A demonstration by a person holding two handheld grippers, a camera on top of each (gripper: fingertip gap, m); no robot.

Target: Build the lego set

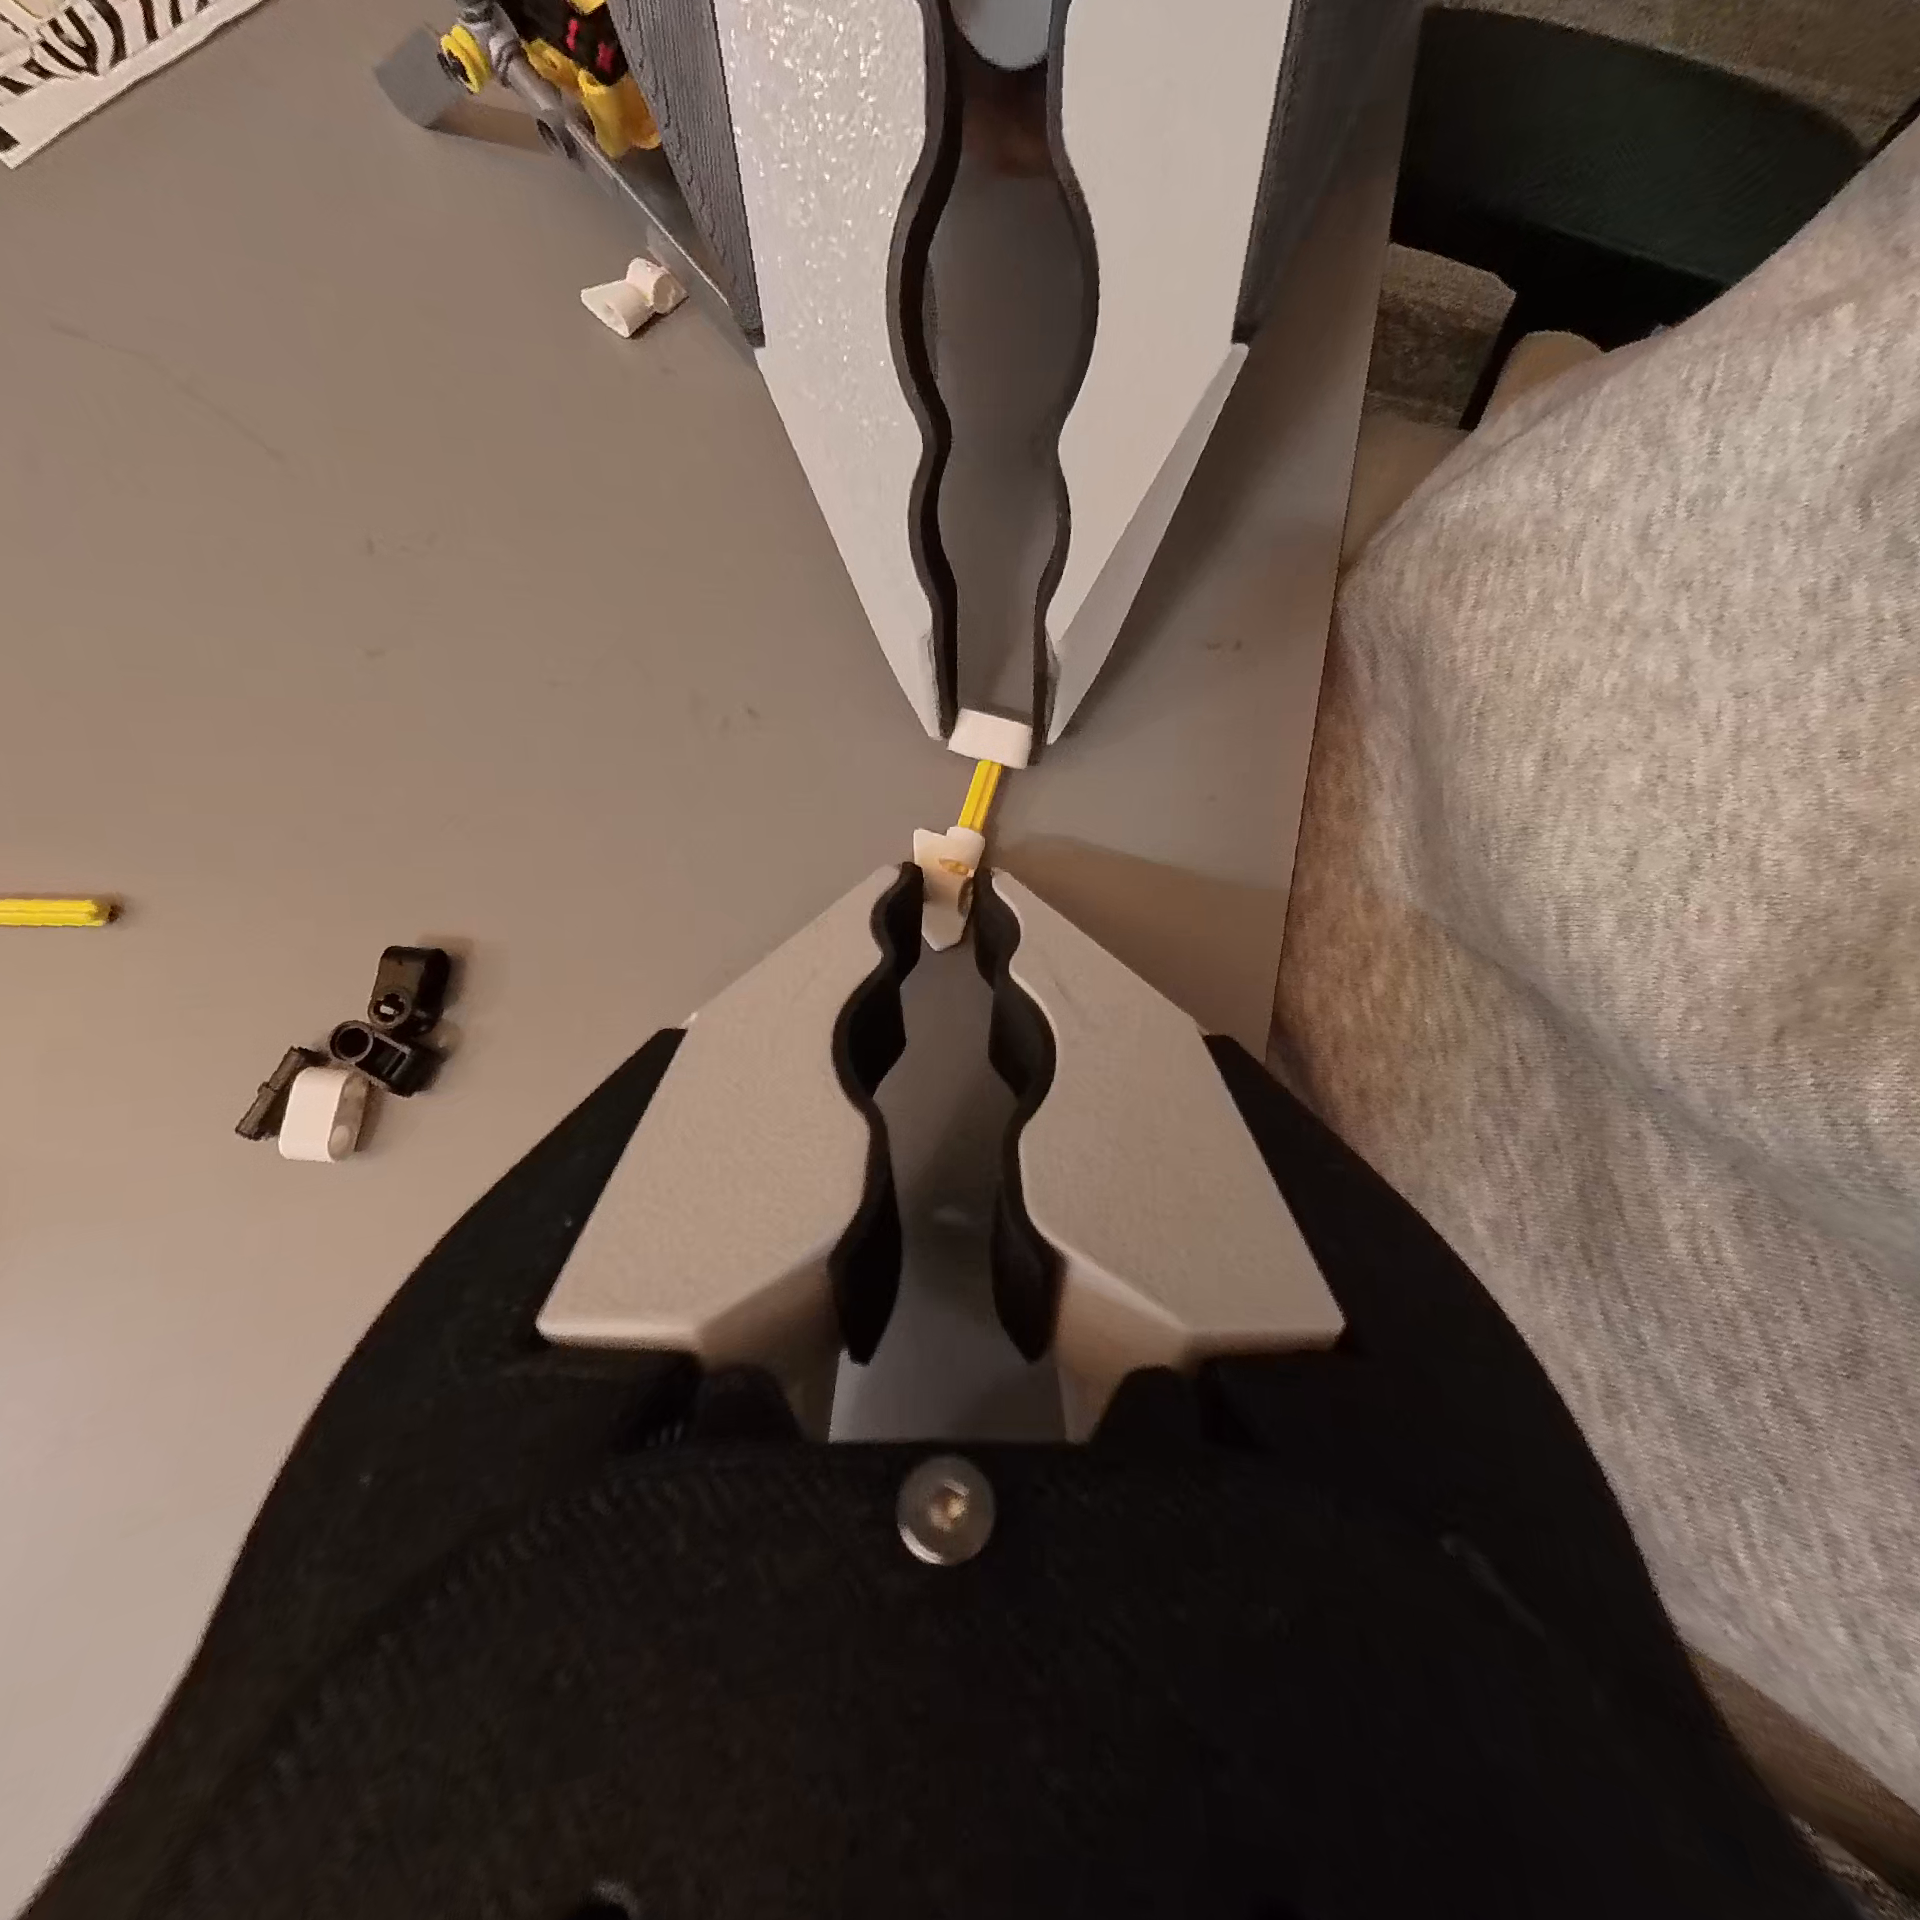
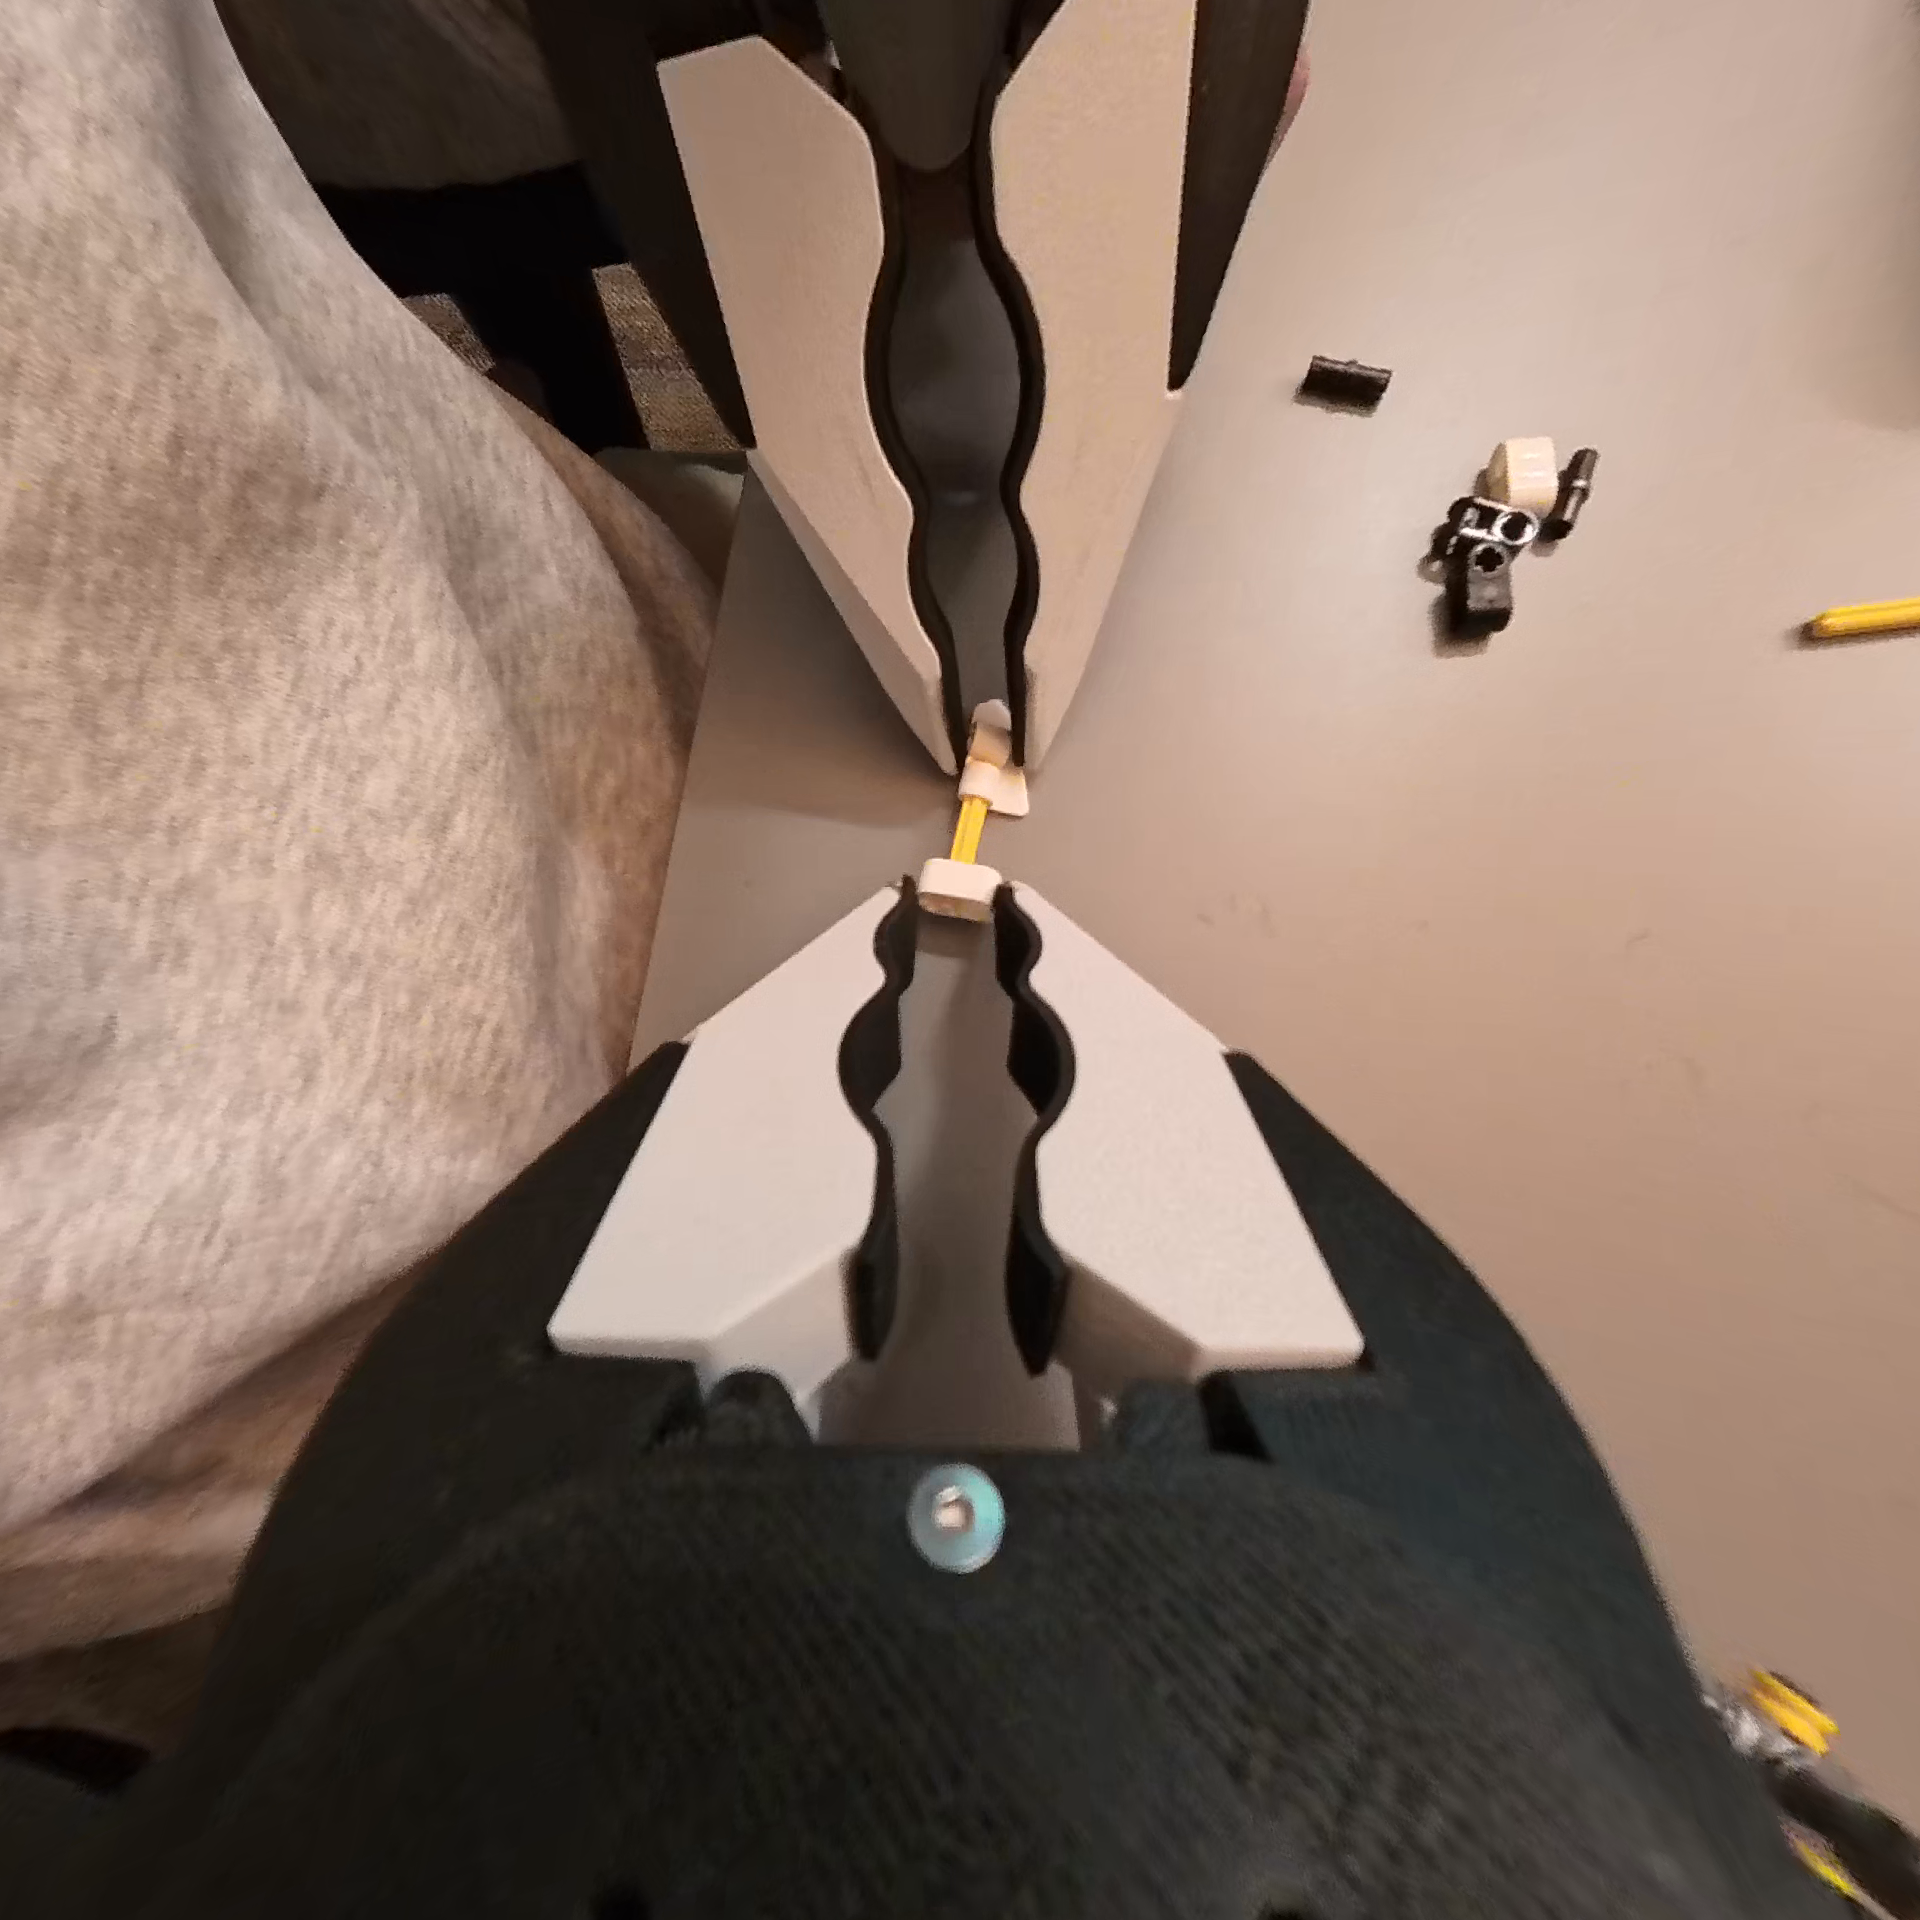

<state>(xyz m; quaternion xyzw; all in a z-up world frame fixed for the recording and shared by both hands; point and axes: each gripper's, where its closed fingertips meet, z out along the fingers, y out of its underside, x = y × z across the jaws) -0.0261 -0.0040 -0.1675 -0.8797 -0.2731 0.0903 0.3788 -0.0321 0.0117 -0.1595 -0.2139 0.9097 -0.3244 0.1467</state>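
My left gripper [image 1: 945, 906] is shut on a small white connector [image 1: 943, 883], held above the grey table [image 1: 416, 623] near its edge. My right gripper [image 1: 992, 719] faces it tip to tip and is shut on a white block piece [image 1: 992, 736]. A short yellow axle [image 1: 982, 795] runs between the two white pieces. In the right wrist view my right gripper [image 2: 958, 906] grips the white block [image 2: 956, 888], the yellow axle [image 2: 971, 826] runs from it to the white connector [image 2: 992, 767], and my left gripper [image 2: 987, 743] holds that connector.
Loose on the table are a second yellow axle [image 1: 57, 912], a cluster of black and white pieces [image 1: 348, 1049], a white piece [image 1: 634, 294] and a black piece [image 2: 1345, 384]. A yellow and black partial model [image 1: 551, 62] stands far off. A person's grey garment [image 1: 1610, 831] lies beyond the table edge. The tips of both grippers are at nearly the same place.
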